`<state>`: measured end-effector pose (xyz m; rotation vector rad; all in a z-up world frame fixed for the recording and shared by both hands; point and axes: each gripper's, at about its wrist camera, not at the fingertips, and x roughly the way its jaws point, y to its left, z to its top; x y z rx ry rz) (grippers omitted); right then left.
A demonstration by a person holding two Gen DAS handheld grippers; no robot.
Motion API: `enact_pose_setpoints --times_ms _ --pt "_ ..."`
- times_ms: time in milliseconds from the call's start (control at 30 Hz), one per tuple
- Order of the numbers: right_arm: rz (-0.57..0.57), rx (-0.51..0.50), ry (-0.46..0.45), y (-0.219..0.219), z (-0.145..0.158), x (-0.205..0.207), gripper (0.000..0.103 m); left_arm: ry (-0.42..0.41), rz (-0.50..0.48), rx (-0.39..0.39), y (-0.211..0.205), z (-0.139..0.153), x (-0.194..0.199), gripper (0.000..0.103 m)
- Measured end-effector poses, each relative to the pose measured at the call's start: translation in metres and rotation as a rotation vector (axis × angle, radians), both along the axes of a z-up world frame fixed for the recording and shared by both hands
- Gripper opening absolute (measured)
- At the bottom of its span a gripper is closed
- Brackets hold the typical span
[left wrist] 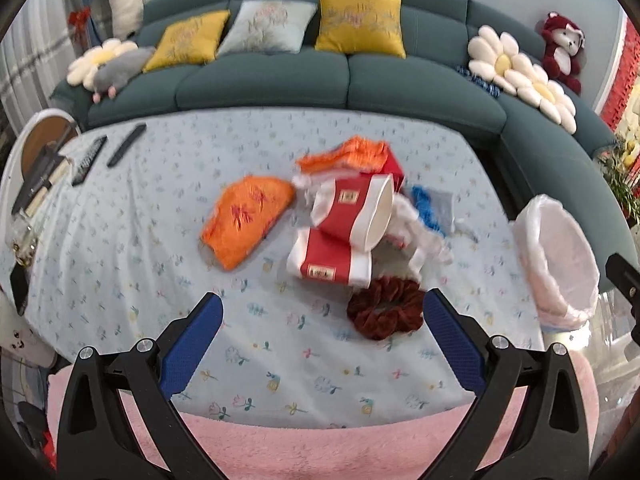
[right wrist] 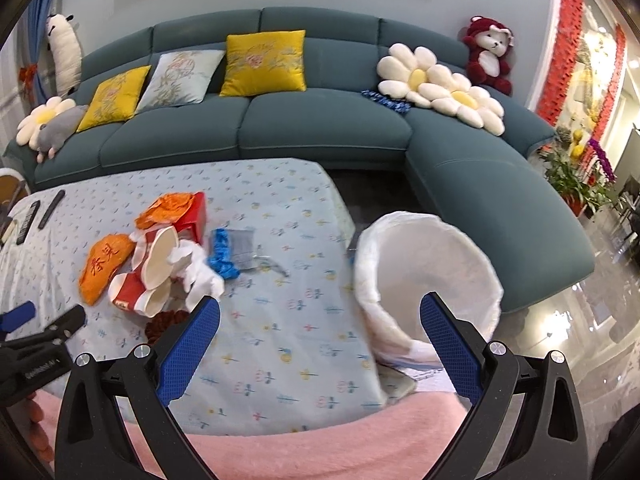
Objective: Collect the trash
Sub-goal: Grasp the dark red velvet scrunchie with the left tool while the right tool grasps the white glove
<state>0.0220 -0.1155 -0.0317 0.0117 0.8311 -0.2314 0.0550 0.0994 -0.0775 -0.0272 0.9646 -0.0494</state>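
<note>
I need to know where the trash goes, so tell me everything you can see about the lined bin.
The bin is round, lined with a thin translucent white bag folded over its rim. It looks empty and leans tilted at the right edge of the table, mouth facing the cameras, against the floral cloth. Neither hand-held gripper touches it.

Room was lit pretty evenly, soft indoor light, no hard shadows anywhere on the tablecloth. Left wrist view had noticeable motion blur, so the paper cups and the orange packet looked smeared. Right wrist view was sharper. The glossy floor on the right threw back bright glare, and the area by the plants was blown out. Both views had heavy fisheye bending, the sofa curved, with black vignette corners.
</note>
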Motion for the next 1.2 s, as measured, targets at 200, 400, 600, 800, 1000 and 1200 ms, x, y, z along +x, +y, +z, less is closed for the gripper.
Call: enact_pose_setpoints --times_ms 200,400,600,800,1000,1200 --pt "0.024 0.0 0.038 0.016 -0.02 0.013 0.096 0.093 -0.052 -0.061 -0.01 -0.034 0.011 0.096" --pt "0.041 0.009 0.054 0.023 -0.032 0.029 0.096 0.127 -0.083 -0.024 -0.034 -0.065 0.033 0.091" --pt "0.08 0.073 0.104 0.032 -0.056 0.06 0.096 0.198 -0.057 -0.079 -0.036 -0.094 0.056 0.08" --pt "0.138 0.119 0.157 0.052 -0.082 0.098 0.086 0.249 -0.069 -0.098 -0.035 -0.113 0.063 0.051" --pt "0.192 0.195 0.242 0.066 -0.108 0.122 0.063 0.268 -0.071 -0.146 -0.026 -0.119 0.06 0.018" --pt "0.229 0.246 0.3 0.076 -0.125 0.132 0.03 0.252 -0.074 -0.161 -0.022 -0.11 0.06 0.012"
